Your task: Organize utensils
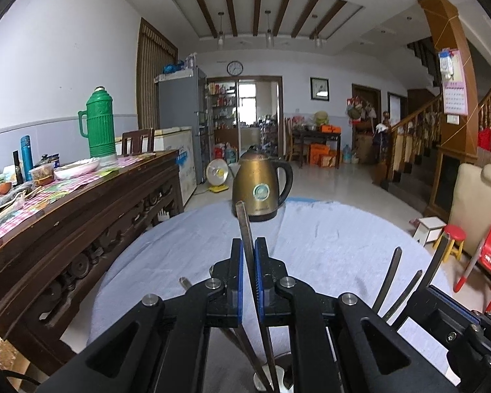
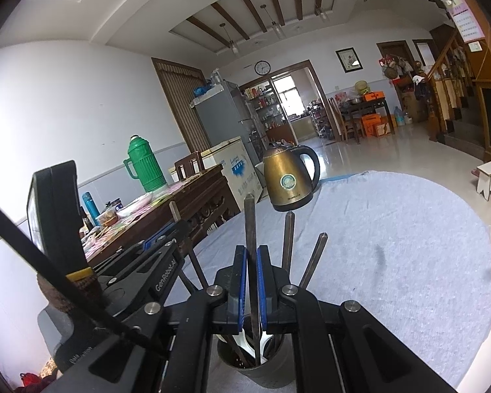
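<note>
Two grippers, each clamped on one metal chopstick, hang over a steel utensil holder (image 2: 255, 365) on a table w/ pale blue cloth (image 2: 392, 262).

Left gripper (image 1: 248, 255) pinches a chopstick (image 1: 244, 226) between its blue pads; right gripper (image 2: 251, 262) pinches another chopstick (image 2: 249, 222) the same way. Both sticks run down past the jaws toward the holder, just below and behind the fingertips. Whether either tip touches the holder's bottom can't be told.

Holder contents: several dark metal sticks plus a white-bowled spoon, as the right wrist view shows. Two more chopsticks (image 2: 288, 239) lean out of it, just right of the right gripper's jaws.

Risks, as a judgement: grippers sit close together, so a sideways nudge could knock one against the other or tip the light holder. Letting go while a stick is tilted could make it slide out over the rim onto the cloth. Thin, smooth metal may also twist in the pads.

Farther ahead, well apart: a bronze electric kettle (image 1: 262, 190) at the table's far edge. Far left, a wooden sideboard w/ a green thermos (image 1: 100, 124).
</note>
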Available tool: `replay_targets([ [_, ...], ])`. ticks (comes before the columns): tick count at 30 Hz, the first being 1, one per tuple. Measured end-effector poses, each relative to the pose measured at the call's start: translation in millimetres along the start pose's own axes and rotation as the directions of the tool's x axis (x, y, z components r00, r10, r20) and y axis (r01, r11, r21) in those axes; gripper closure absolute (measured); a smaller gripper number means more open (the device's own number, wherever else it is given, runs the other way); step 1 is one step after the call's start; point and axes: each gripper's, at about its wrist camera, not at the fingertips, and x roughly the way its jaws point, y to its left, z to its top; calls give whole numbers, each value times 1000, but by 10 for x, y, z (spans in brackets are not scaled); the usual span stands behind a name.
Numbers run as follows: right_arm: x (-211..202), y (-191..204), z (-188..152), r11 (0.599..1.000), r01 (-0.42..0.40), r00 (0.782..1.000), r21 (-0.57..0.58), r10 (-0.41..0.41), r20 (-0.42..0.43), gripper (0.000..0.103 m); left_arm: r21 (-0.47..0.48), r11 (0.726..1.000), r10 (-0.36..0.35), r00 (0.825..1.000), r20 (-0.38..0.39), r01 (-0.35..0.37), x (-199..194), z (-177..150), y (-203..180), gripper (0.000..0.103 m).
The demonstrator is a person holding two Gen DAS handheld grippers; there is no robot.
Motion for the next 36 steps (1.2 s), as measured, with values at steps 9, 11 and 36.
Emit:
replay_targets([
  [9,58,15,-29,1000,-8,1000,7,8,-30,95,-16,1000,13,995,-101,-15,48,-14,46,95],
  [11,79,23,-33,1000,-11,999,8,11,-37,95,-16,1000,13,994,-106,-14,52,-7,52,95],
  [36,103,36,-65,999,-34,997,19,35,-70,92,-38,999,-8,985,-172,1,4,-12,132,95],
])
